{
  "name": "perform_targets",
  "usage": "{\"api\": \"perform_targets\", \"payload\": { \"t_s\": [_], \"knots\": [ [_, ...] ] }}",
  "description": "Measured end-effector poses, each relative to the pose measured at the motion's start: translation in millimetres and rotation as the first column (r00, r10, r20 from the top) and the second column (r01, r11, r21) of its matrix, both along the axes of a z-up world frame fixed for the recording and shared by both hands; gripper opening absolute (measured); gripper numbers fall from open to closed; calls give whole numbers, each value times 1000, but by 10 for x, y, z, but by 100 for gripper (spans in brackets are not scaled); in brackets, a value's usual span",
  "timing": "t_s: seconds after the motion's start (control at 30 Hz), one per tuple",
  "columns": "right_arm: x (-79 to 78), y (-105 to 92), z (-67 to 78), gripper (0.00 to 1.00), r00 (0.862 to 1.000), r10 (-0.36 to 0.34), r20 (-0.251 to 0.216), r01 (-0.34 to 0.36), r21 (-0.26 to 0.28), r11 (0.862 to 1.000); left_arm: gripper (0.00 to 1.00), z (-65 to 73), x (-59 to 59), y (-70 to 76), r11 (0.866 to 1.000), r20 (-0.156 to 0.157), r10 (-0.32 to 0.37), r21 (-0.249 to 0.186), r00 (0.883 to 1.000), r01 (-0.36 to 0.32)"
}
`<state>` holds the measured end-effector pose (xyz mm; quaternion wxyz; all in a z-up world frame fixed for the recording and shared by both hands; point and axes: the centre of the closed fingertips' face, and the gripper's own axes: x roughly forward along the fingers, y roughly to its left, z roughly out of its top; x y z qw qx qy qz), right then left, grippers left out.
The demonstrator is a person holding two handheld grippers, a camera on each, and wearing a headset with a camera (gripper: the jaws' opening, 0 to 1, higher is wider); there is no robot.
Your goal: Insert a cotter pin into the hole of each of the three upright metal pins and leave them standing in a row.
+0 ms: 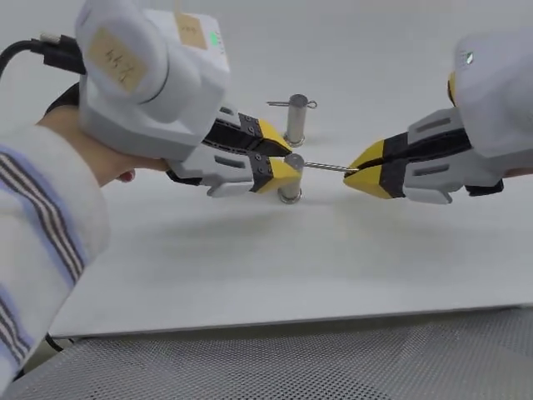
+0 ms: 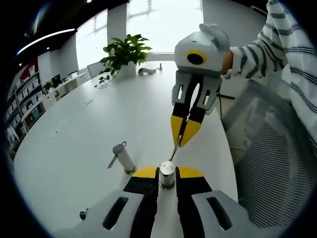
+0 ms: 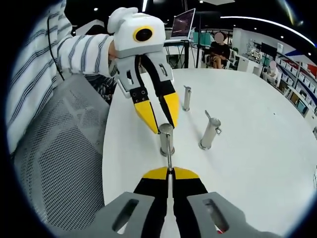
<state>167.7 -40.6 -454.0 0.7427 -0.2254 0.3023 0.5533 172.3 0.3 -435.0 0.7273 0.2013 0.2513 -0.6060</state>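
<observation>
At frame centre, the left hand-held gripper (image 1: 287, 157) clamps the rigid, smooth metal pin (image 1: 291, 192) while the right hand-held gripper (image 1: 355, 171) pinches the thin, likely bendable cotter pin (image 1: 325, 167) by its end.

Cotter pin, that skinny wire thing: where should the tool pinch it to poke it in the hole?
Pinch its back end, as the right tool does, coming level from the side. The cotter pin is long, thin and lying level, so its free tip can aim at the top of the upright metal pin that the left tool steadies.
</observation>
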Motion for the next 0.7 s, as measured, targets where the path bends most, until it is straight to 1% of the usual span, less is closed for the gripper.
{"api": "perform_targets", "payload": {
  "t_s": [0.07, 0.13, 0.17, 0.27, 0.4, 0.43, 0.57, 0.7],
  "knots": [
    [-2, 18, 1, 0, 1000, 8, -1, -8, 2, 1000, 10, -7, 1, -6, 1000, -5, 2, -3, 1000, -2],
    [0, 18, -17, 0, 1000, 16, 1, -16, -9, 1000, 10, -11, 2, -8, 1000, -9, 2, -4, 1000, -3],
    [12, 20, -23, 0, 1000, 19, 3, -19, -8, 1000, 10, -5, -15, -24, 1000, -9, 0, -5, 1000, 0],
    [13, 50, -17, 0, 1000, 21, -3, -21, -3, 1000, 10, -1, -30, -38, 1000, -4, -8, -2, 1000, 8],
    [51, 103, -23, 0, 999, 37, 10, -36, -14, 999, 9, 1, -28, -37, 1000, 6, -13, 4, 1000, 13],
    [68, 124, -14, 0, 999, 45, 22, -45, -12, 999, 9, 3, -30, -39, 1000, 4, -8, 4, 1000, 8],
    [80, 189, -25, 0, 998, 56, 29, -55, -15, 998, 9, 6, -24, -35, 1000, 0, 0, 4, 1000, 0],
    [61, 296, -22, 0, 994, 95, 50, -94, -14, 995, 9, 10, -21, -33, 1000, -3, 1, 2, 1000, -1]
  ]
}}
